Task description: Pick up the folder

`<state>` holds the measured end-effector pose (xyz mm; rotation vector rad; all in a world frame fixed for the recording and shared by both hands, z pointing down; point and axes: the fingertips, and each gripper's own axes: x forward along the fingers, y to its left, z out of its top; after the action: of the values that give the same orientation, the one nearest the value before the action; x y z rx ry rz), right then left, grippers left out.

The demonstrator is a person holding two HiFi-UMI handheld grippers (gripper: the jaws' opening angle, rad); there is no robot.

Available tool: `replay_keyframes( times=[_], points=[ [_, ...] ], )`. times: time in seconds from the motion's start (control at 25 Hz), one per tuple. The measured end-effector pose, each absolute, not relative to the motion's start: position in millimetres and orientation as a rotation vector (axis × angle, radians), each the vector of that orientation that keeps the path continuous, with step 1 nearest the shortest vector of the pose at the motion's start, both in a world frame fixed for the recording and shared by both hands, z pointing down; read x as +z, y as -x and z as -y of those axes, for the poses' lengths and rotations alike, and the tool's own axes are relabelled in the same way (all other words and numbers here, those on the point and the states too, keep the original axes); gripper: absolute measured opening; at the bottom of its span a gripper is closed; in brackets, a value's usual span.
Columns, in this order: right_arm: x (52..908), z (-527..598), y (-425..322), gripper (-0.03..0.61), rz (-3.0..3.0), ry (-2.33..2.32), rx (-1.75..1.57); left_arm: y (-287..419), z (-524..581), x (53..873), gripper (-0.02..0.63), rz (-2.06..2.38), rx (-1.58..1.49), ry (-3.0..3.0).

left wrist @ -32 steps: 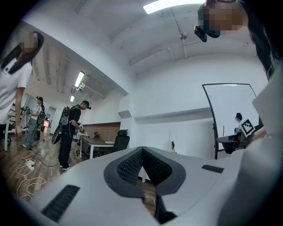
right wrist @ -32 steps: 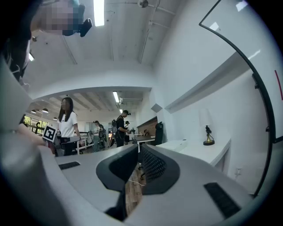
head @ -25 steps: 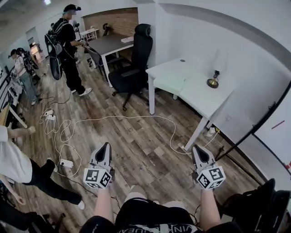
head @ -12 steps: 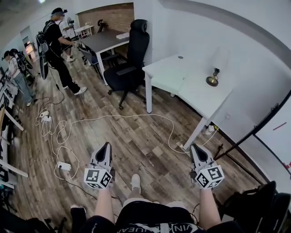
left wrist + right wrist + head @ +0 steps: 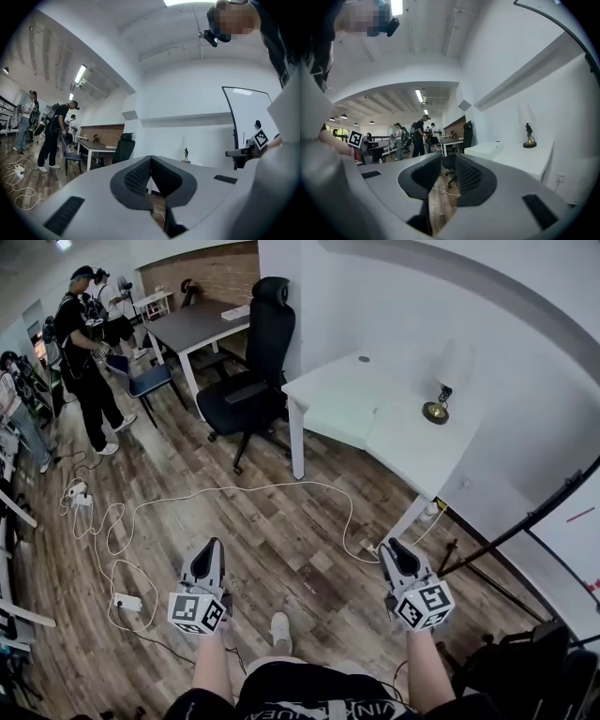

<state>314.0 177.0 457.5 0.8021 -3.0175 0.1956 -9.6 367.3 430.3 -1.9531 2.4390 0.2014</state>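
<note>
Left gripper [image 5: 210, 557] and right gripper [image 5: 395, 551] are held side by side, level and low over the wooden floor [image 5: 281, 531], both pointing toward the far side of the room. In the left gripper view the left one's ribbed pads [image 5: 140, 176] meet at their tips, so its jaws are closed on nothing. The right gripper's jaws are opening. A narrow gap stands between its pads [image 5: 468, 176] and only floor and a chair base show through it, with nothing between them.

A white table [image 5: 412, 442] stands well ahead of the right gripper, against the right wall. A flat pale slab, which seems to be the folder [image 5: 339, 416], lies on the table's left part, well apart from both grippers. A small brass-footed ornament [image 5: 437, 410] stands on the table's right part, near the wall.

A black office chair [image 5: 248, 381] stands just left of the table, and a dark desk [image 5: 192, 326] lies beyond it. A white cable [image 5: 234, 491] snakes over the floor between the grippers and the table. A person [image 5: 82, 357] in dark clothes stands at the far left.
</note>
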Motion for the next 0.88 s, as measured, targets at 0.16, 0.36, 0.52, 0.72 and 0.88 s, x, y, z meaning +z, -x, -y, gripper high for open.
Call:
replay_keyframes(
  times=[0.16,0.36,0.52,0.72,0.88],
  points=[
    [465.2,-158.2,-286.0,0.142,2.994,-0.808,0.230,35.7,-340.5,434.6,0.014,-2.422,0.197,1.987],
    [472.1,-139.1,-255.6,0.170,2.977,-0.840,0.300,63.4,-309.9,436.6,0.014,-2.412,0.176,2.038],
    [477.7,-123.9,-235.9,0.172,2.961,-0.888,0.331,84.8,-286.7,438.6,0.014,-2.383,0.157,2.081],
    [487.2,-103.6,-211.1,0.172,2.935,-0.957,0.378,116.5,-255.2,449.2,0.014,-2.348,0.149,2.141],
    [495.2,-89.0,-185.7,0.172,2.919,-0.995,0.390,141.5,-229.1,453.3,0.014,-2.324,0.151,2.186]
  ],
)
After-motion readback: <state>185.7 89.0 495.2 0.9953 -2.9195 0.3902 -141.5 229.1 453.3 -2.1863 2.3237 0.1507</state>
